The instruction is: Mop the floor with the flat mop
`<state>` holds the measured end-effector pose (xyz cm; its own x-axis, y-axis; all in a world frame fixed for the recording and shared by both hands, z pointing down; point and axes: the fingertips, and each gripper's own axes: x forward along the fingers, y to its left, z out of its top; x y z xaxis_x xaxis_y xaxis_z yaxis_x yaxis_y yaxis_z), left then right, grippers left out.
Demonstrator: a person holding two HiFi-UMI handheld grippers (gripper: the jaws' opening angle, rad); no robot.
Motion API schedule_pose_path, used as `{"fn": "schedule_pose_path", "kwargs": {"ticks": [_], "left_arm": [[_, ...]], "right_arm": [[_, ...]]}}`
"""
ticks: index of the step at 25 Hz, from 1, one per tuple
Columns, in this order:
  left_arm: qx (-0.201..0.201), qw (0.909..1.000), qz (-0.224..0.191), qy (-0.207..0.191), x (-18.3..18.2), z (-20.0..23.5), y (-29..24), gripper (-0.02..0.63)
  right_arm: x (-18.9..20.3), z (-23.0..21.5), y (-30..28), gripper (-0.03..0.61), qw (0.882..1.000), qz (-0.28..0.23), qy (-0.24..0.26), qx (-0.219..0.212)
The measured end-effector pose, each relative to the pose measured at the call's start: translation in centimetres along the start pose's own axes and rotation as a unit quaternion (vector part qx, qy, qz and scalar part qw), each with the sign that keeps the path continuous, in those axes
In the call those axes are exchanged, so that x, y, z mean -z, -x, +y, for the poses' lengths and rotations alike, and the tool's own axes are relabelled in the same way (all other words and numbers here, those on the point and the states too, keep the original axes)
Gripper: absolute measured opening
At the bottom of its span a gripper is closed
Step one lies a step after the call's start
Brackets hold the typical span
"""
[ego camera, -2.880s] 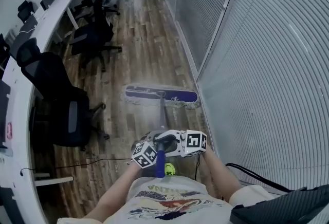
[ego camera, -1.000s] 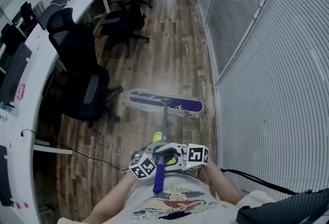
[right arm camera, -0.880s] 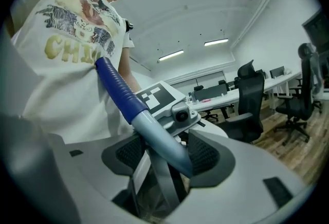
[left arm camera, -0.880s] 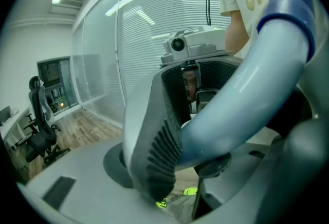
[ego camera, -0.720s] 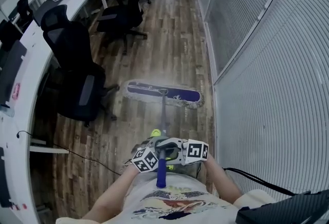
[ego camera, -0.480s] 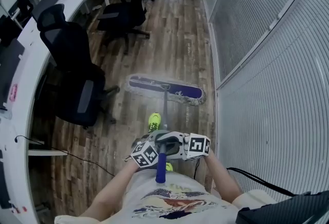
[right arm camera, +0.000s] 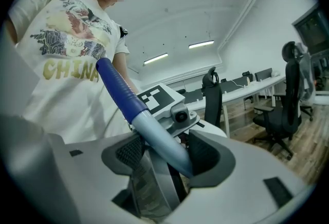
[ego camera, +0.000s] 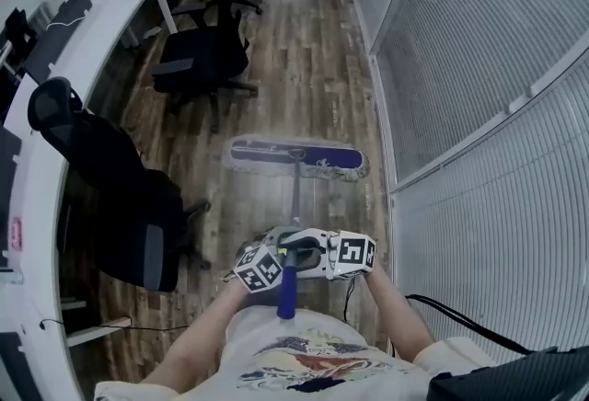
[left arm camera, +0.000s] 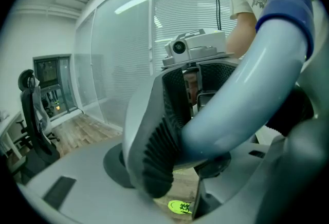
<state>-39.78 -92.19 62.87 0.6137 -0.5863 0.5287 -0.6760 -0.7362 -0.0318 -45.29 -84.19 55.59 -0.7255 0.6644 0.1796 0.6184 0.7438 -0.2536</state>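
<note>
Head view: flat mop [ego camera: 296, 156] on wooden floor [ego camera: 313, 50]

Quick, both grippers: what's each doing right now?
Left gripper: shut on the mop handle, jaws just eased wider.
Right gripper: shut on the mop handle.

Counts recorded from all three views. There was one flat mop [ego camera: 296, 156]. Two tools were present: the left tool [left arm camera: 195, 135] and the right tool [right arm camera: 167, 153]. Three office chairs [ego camera: 120, 188] showed in the head view. There was one long white table [ego camera: 97, 13], one neon-green shoe [left arm camera: 180, 207] and one black cable [ego camera: 101, 327] on the floor. One person was in view. Dark screens on the table were too small to count.
</note>
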Motion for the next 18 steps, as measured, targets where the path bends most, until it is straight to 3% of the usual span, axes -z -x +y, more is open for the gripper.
{"fn": "schedule_pose_path", "kwargs": {"ticks": [5, 11, 14, 18], "left_arm": [[-0.005, 0.9997, -0.018, 0.014, -0.6, 13.4, -1.4, 0.189], [-0.002, 0.9999, -0.014, 0.0, -1.1, 24.8, -5.0, 0.189], [-0.001, 0.9999, -0.016, -0.004, -1.5, 27.7, -6.0, 0.189], [0.005, 0.9999, -0.009, -0.008, -1.4, 27.2, -6.6, 0.189]], "right_arm": [[-3.3, -13.0, 1.4, 0.25, 1.0, -0.012, -0.002, -0.001], [-4.5, -24.5, 4.5, 0.251, 1.0, 0.001, 0.001, 0.015], [-4.9, -27.5, 5.3, 0.251, 1.0, 0.008, 0.001, 0.021], [-4.4, -27.2, 5.7, 0.252, 1.0, 0.014, -0.003, 0.024]]}}
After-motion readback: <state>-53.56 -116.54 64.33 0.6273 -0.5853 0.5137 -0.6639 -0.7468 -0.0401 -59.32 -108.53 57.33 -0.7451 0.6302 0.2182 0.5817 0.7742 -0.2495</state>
